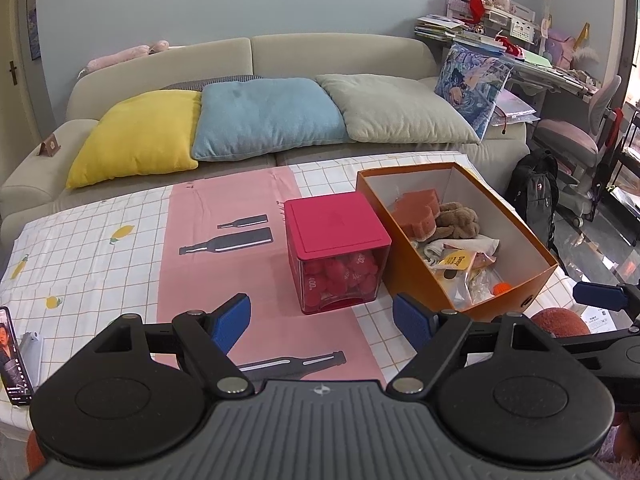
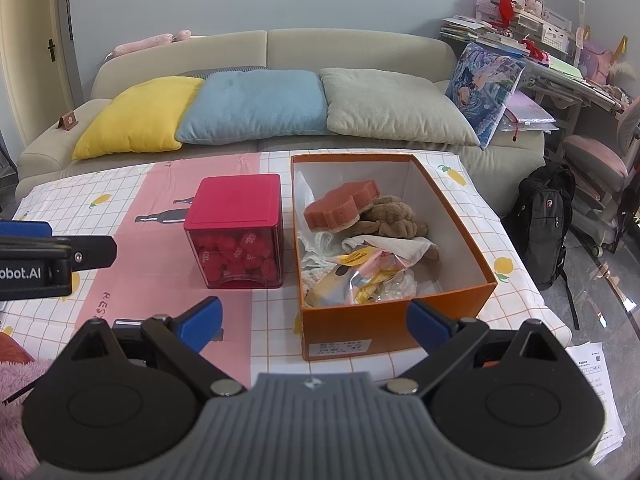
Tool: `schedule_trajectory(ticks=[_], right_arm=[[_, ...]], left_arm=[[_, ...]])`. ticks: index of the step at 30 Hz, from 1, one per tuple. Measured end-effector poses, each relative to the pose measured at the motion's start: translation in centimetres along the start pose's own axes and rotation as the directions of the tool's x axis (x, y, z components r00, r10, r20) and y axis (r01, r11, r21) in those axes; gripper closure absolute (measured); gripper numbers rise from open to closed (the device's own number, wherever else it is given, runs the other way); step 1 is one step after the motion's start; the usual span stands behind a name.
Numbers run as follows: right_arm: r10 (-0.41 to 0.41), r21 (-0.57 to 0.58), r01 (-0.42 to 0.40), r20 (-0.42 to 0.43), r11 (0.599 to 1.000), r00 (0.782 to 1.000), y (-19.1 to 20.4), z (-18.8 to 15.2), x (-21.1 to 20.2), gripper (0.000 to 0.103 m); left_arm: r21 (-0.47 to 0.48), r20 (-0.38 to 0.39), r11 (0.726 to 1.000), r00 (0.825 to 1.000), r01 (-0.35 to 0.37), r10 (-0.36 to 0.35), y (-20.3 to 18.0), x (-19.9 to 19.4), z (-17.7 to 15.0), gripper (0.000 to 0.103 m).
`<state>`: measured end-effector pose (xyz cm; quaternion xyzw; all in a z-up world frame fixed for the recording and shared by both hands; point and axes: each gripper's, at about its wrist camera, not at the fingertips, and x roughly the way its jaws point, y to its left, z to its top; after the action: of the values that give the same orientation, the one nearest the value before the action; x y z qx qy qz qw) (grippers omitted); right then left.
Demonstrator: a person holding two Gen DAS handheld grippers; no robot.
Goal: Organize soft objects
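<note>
An open orange cardboard box [image 1: 504, 300] [image 2: 396, 326] stands on the table at the right. Inside lie an orange flower-shaped sponge [image 2: 340, 204] [image 1: 416, 210], a brown plush toy [image 2: 394, 216] [image 1: 458, 220], a white cloth [image 2: 404, 246] and plastic snack packets [image 2: 360, 270]. Left of it stands a red lidded cube container [image 1: 336, 248] [image 2: 238, 232] with red pieces inside. My left gripper [image 1: 322, 322] hovers open just before the container. My right gripper [image 2: 314, 320] is open at the box's near wall. Nothing sits between either pair of fingers.
The tablecloth [image 1: 120, 264] is white-checked with a pink band. A phone [image 1: 14, 356] stands at the table's left edge. Behind is a beige sofa with yellow [image 1: 136, 140], blue [image 1: 268, 118] and grey [image 1: 400, 108] cushions. A black backpack [image 2: 546, 224] and papers [image 2: 600, 380] are on the floor at right.
</note>
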<state>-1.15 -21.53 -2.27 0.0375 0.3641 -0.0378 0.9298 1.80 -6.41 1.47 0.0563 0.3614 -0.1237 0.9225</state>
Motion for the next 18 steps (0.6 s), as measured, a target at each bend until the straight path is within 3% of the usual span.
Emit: schedule_trajectory(ticks=[18], right_arm=[[0.014, -0.015, -0.014, -0.003, 1.000, 1.000, 0.10, -0.14, 0.33, 0.006]], left_arm=[[-0.001, 0.002, 1.000, 1.000, -0.001, 0.001, 0.04, -0.06, 0.03, 0.009]])
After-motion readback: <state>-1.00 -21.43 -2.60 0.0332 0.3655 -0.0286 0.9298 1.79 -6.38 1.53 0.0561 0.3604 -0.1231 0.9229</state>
